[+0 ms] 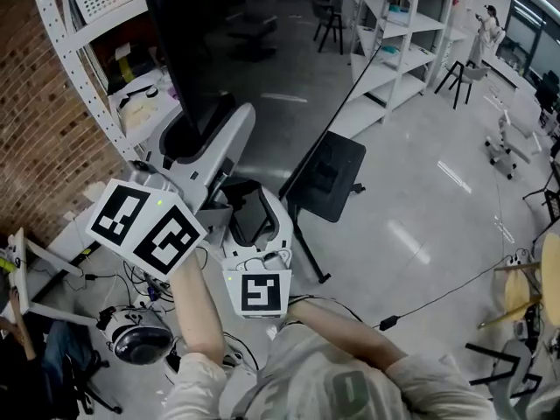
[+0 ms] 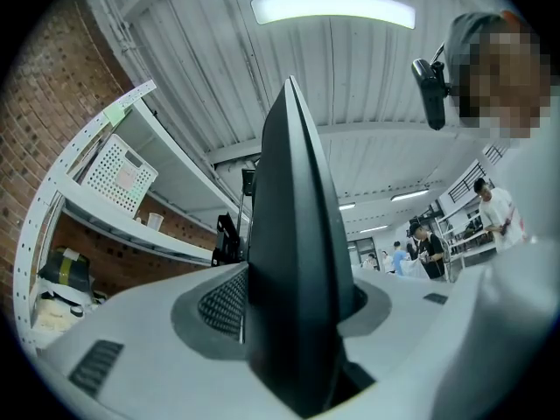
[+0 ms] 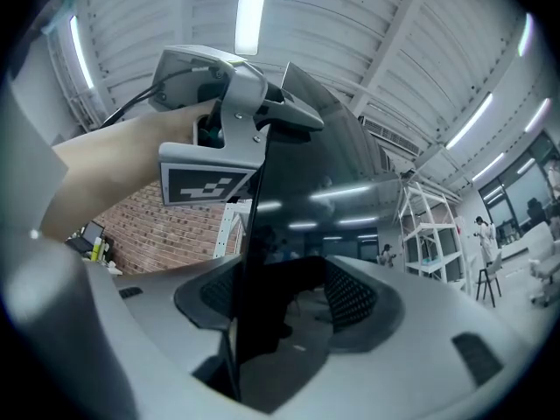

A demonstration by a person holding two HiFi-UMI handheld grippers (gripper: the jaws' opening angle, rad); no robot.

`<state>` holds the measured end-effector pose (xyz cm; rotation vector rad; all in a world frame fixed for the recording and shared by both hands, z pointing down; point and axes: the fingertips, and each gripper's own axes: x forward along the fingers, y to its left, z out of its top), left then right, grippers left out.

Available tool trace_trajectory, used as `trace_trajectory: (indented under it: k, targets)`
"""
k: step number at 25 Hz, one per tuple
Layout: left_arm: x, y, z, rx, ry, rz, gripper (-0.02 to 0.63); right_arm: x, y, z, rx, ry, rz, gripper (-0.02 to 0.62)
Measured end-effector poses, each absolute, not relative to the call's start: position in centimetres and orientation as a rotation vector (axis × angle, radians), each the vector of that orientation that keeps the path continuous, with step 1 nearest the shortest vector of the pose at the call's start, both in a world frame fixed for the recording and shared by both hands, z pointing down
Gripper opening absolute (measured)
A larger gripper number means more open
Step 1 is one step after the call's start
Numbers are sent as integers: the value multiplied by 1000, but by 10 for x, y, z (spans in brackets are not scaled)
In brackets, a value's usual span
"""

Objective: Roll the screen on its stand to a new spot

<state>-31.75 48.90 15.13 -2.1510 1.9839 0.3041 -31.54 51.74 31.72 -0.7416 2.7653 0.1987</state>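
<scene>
- Screen [image 1: 201, 42], large, dark and glossy, seen from above in the head view. It rises from the grippers toward the top of the picture, its face mirroring the room.
- Stand [image 1: 325, 175] in black beneath the screen, resting on the pale polished floor [image 1: 420, 191].
- Left gripper [image 1: 206, 143], held at the left of the head view, has its white jaws closed on the screen's edge.
- In the left gripper view, the screen [image 2: 297, 261] is a dark upright wedge. It fills the gap in the left gripper [image 2: 302, 313], with a mesh pad on either side.
- Right gripper [image 1: 254, 213] is lower and nearer the person, also at the screen's edge.
- In the right gripper view, the screen [image 3: 324, 199] stands between the two pads of the right gripper [image 3: 280, 322], which are clamped on it. The left gripper [image 3: 254, 116] grips the same edge higher up.
- Brick wall [image 1: 35, 103] and white shelving [image 1: 87, 24] are just left of the screen.
- Cables [image 1: 131, 278] lie tangled on the floor below the left gripper.
- Ceiling light [image 2: 332, 7] glows overhead.
</scene>
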Motion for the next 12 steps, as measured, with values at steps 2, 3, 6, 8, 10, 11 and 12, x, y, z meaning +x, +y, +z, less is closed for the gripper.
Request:
trace_trajectory:
  k: [2,3,6,8,10,11,12]
  targets:
    - [-319,493,151,-2145,1990,300,245,-317,521,316,-722,2764,205,259]
    - [-320,495,151,-2144,1991,303,245,-318,524,316,-708,2763,203,261]
    - [-323,501,151,-2148,1988,317,245,-319,531,315,-639,2762,165,267]
    - [-328,503,151,-2152,1990,333,245,-319,538,314,-575,2777,155,267]
    - [-334,506,149,-2148,1999,365,245,-321,547,316,-506,2812,171,261]
    - [-337,508,148,-2141,2004,390,245,-322,552,316,-471,2826,176,259]
    - [-339,511,148,-2125,2011,422,245,-322,556,316,-437,2829,169,254]
